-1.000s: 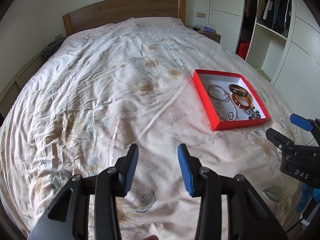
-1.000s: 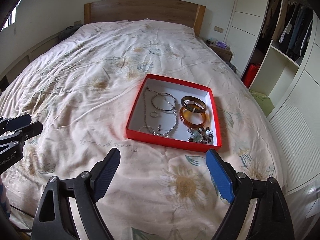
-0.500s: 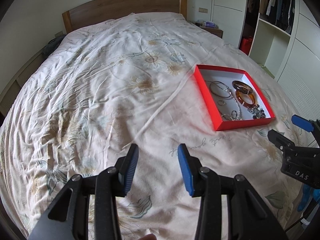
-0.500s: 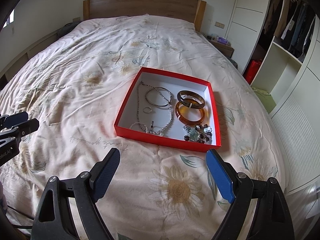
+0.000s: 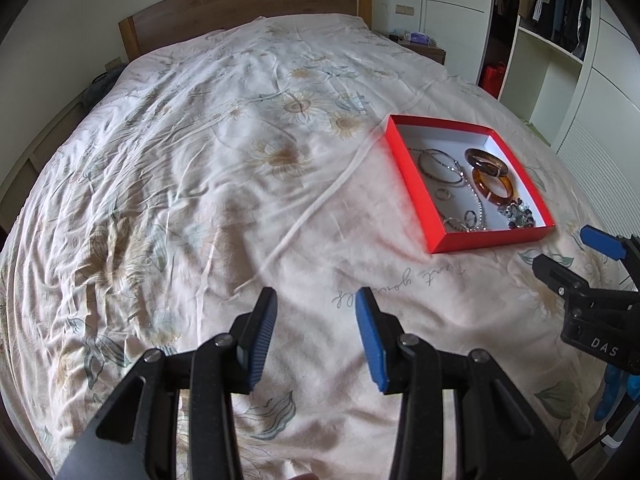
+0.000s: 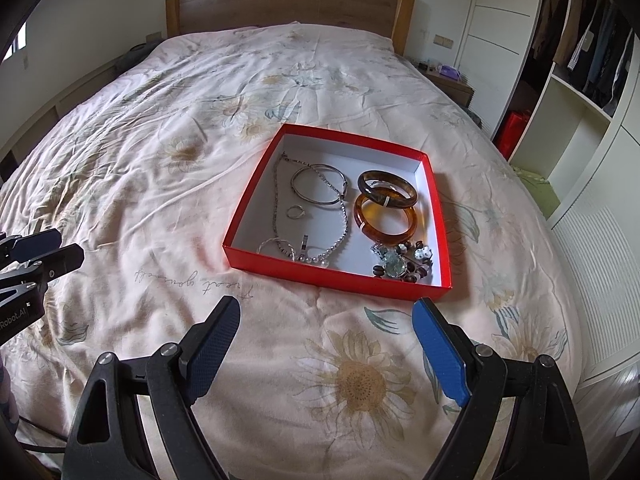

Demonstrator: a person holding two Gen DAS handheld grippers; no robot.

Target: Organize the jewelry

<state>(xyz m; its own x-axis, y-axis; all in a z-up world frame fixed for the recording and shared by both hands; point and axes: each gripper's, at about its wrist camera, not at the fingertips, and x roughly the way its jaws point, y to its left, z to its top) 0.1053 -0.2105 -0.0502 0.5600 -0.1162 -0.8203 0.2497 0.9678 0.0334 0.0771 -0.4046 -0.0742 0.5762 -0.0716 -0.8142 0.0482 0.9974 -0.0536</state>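
A red box [image 6: 336,276] sits on the bed [image 6: 160,184], close to the bed's right edge. Inside it lie a dark bangle [image 6: 387,187], an orange bangle [image 6: 385,218], a silver chain [image 6: 344,224], a thin silver hoop [image 6: 318,189] and a beaded piece [image 6: 402,265]. The right gripper [image 6: 326,334] hangs just in front of the box, spread wide and holding nothing. The left gripper [image 5: 316,334] is partly spread and empty too. The box lies ahead of it, off to its right.
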